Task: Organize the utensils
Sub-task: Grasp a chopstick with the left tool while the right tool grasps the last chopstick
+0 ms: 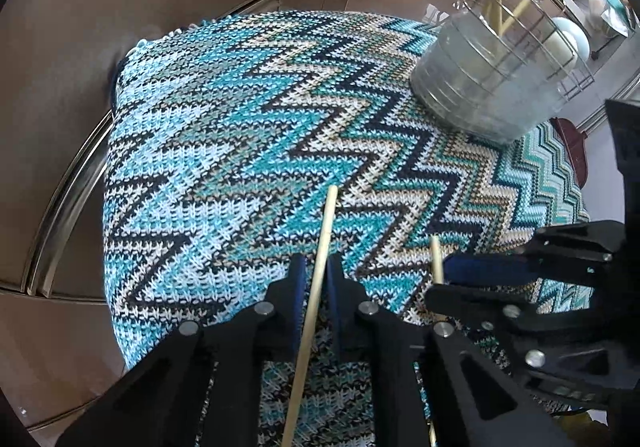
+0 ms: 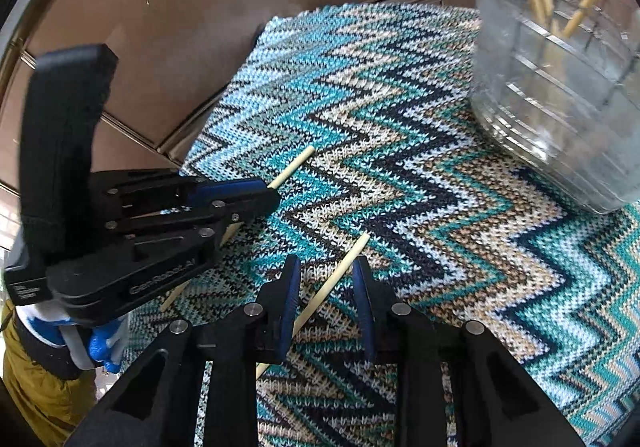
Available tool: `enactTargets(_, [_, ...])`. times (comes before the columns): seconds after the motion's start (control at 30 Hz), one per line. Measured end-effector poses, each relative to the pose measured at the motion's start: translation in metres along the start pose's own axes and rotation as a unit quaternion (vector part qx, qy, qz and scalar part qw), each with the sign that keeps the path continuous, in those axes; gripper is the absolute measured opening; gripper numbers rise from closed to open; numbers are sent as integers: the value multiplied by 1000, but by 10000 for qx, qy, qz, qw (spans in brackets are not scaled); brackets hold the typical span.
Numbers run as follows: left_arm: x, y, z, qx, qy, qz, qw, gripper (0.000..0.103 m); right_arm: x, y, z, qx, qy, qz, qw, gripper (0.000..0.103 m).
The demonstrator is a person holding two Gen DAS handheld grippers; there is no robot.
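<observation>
Near the glass holder (image 1: 488, 83), left gripper (image 1: 316, 279) pinches one chopstick (image 1: 320, 259). Right gripper (image 2: 326, 287) straddles another chopstick (image 2: 340, 271), jaws spread, seemingly not touching; its lower end is hidden.

Bright daylight; fisheye edges dark; holder (image 2: 560, 87) blurred.

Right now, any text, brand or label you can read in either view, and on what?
"Gen Robot.AI": raised lettering on the side of the left gripper, right wrist view; faint, so the spelling is uncertain.
White label at that gripper's rear: too small to read.
Mat, holder, chopsticks: no text.
</observation>
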State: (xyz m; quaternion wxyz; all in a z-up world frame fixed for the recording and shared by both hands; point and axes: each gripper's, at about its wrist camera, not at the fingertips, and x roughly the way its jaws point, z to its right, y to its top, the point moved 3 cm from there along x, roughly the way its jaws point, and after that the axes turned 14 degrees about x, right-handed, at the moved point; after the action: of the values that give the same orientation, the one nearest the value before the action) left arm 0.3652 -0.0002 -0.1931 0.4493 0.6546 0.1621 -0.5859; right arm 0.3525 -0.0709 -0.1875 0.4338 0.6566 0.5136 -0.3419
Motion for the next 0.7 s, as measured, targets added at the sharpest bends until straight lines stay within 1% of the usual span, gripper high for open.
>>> enactTargets(0.03, [1, 1, 1, 39, 18, -17, 10000, 10, 4, 1, -1, -31, -39, -38, 10000, 17])
enactTargets(0.07, [1, 2, 2, 77, 33, -37, 10000, 10, 9, 1, -1, -34, -63, -94, 9999, 14])
enactTargets(0.23, [4, 5, 6, 172, 120, -135, 9997, 10, 16, 4, 3, 94, 33, -180, 9998, 12])
enactTargets(0.33, [4, 6, 10, 203, 259, -158, 9993, 10, 15, 4, 6, 150, 105, -182, 9997, 11])
enactTargets(0.43, [5, 6, 15, 180, 421, -163, 9988, 7, 9, 1, 9, 188, 193, -145, 9995, 8])
enactTargets(0.5, [4, 6, 14, 123, 461, -155, 9987, 5, 2, -3, 11, 232, 226, -128, 9994, 7])
enactTargets(0.7, [-3, 3, 19, -55, 647, -11, 9979, 5, -35, -14, 13, 125, 527, 264, 9982, 6])
